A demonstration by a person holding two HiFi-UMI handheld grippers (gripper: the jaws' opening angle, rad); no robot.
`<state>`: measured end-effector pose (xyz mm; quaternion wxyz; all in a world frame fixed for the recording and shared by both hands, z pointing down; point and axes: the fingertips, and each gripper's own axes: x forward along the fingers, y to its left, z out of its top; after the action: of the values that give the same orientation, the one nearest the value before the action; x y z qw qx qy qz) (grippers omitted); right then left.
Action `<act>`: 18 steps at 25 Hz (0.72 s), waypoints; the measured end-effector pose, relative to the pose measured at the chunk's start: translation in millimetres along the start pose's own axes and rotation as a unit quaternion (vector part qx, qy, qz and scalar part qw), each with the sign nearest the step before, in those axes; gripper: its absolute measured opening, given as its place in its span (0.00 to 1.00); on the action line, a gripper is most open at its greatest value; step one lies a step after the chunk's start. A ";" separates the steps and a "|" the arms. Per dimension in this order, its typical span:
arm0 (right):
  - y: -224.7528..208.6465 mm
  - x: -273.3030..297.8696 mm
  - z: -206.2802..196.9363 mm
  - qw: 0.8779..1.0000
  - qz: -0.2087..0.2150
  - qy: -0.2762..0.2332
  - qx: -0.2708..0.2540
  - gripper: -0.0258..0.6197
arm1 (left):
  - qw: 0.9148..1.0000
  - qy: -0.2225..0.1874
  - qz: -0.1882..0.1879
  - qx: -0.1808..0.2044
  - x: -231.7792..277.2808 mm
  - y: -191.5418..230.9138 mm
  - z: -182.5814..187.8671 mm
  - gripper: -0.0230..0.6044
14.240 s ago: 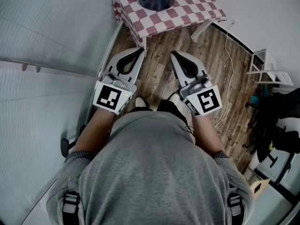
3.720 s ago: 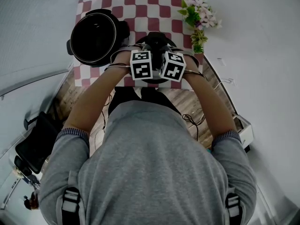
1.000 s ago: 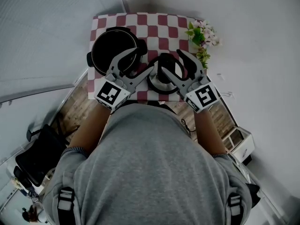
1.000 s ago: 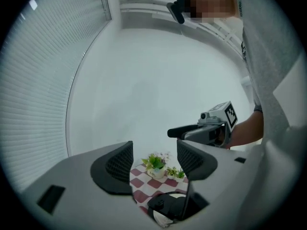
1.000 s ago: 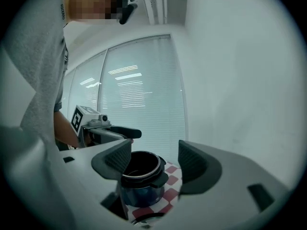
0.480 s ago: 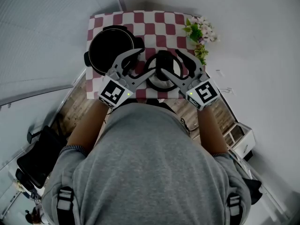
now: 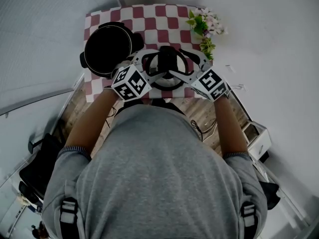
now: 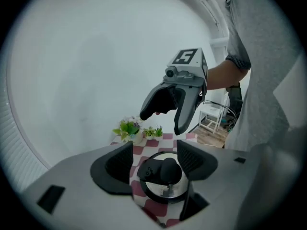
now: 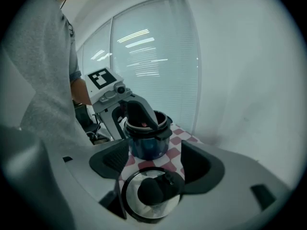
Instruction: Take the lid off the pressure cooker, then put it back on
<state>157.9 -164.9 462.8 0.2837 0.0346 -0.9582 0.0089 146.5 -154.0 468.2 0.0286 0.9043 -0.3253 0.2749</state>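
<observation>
The pressure cooker (image 7: 107, 48) stands open and dark on the left of the checkered table (image 7: 159, 16). Its round metal lid (image 7: 160, 82) with a black knob (image 7: 167, 59) lies flat to the right of the pot. My left gripper (image 7: 153, 65) comes at the lid from the left, my right gripper (image 7: 178, 63) from the right; both are open and just above it. In the left gripper view the knob (image 8: 165, 169) sits low between the pads (image 8: 115, 163). The right gripper's jaws have just been opening; the lid (image 9: 151, 193) lies below them, untouched.
A small pot of flowers (image 7: 202, 25) stands at the table's right back corner, near the right gripper. A white wall runs behind the table. Wooden floor and a cable (image 7: 202, 126) show at the table's near edge. The open cooker (image 9: 146, 133) stands just beyond the left gripper (image 9: 136, 114).
Both grippers have dropped toward the lid and drawn closer together around its knob, rolling so that their marker cubes face up. The lid and pot have stayed put.
</observation>
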 end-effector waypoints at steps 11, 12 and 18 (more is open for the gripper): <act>16.6 32.1 -86.7 0.983 0.077 0.155 -0.065 0.59 | 0.989 0.130 -0.063 0.034 66.7 -34.3 -60.2 0.54; 16.5 35.1 -93.7 0.980 0.081 0.167 -0.069 0.59 | 0.988 0.137 -0.067 0.036 71.9 -36.4 -66.2 0.54; 15.4 55.3 -138.9 0.965 0.101 0.224 -0.095 0.59 | 0.979 0.179 -0.079 0.048 99.5 -42.5 -104.2 0.54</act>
<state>185.9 -147.8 609.4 0.4906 -0.0922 -0.8653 -0.0457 185.7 -153.4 613.1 0.0645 0.8635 -0.2292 0.4447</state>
